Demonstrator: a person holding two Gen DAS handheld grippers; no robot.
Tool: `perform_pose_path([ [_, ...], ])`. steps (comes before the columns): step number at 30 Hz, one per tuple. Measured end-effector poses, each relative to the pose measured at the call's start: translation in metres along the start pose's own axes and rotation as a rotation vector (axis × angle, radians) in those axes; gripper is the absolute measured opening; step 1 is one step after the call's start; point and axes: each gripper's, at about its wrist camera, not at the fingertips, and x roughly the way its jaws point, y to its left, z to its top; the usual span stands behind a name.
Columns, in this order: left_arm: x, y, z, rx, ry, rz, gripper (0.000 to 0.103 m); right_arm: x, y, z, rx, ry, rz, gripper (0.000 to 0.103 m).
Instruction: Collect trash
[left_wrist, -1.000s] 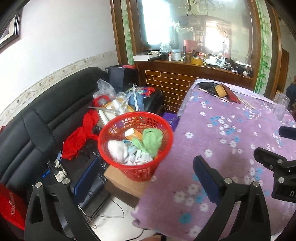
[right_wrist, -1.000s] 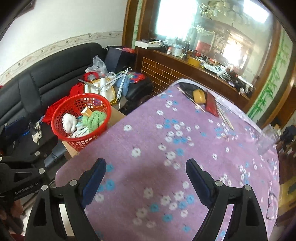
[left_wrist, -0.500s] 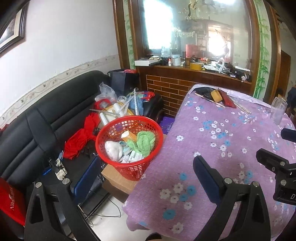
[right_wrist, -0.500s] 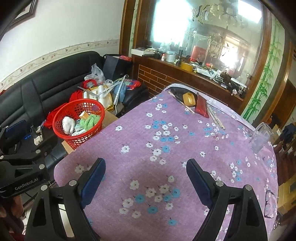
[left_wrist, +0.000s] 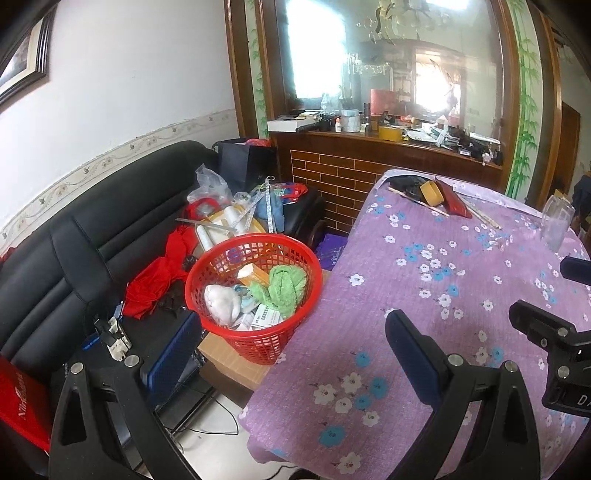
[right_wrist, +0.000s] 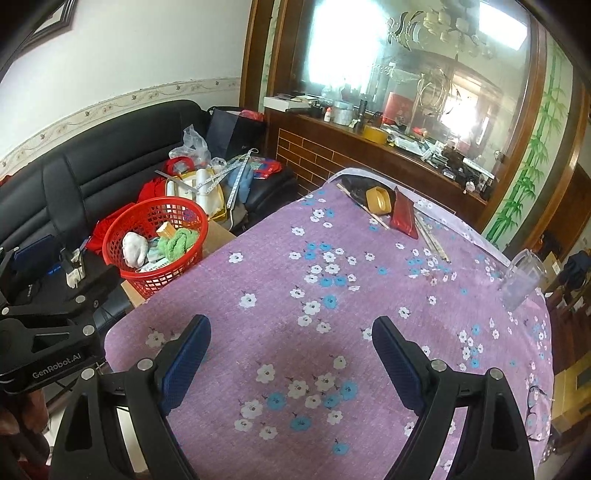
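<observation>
Both the left gripper (left_wrist: 291, 358) and right gripper (right_wrist: 291, 354) gape wide (nothing between them), hovering above the desk (right_wrist: 332, 295) at lower frame.

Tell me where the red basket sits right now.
The red basket sits left of the purple table in both wrist views, on a cardboard box before the black sofa.
</observation>
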Motion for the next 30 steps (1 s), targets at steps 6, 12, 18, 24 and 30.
perform_pose_path([
  [6, 0.0014, -0.0002, 0.0005, 0.009, 0.0, -0.005, 0.099, 0.0036, -0.0045, 0.0008, 0.012, 0.003, -0.001, 0.092],
  [12, 0.0028, -0.0012, 0.0007, 0.025, 0.0, -0.009, 0.099, 0.005, -0.0041, -0.0004, 0.022, 0.006, 0.001, 0.092],
  [18, 0.0031, -0.0019, 0.0006, 0.025, -0.004, -0.009, 0.099, 0.0054, -0.0039, -0.0008, 0.026, 0.008, 0.0, 0.092],
  [24, 0.003, -0.0021, -0.0003, 0.028, -0.004, -0.014, 0.099, 0.0057, -0.0043, -0.0008, 0.022, 0.008, -0.001, 0.092],
  [30, 0.0023, -0.0001, 0.0007, 0.032, -0.008, -0.02, 0.099, 0.0052, -0.004, -0.0012, 0.027, 0.007, -0.004, 0.092],
])
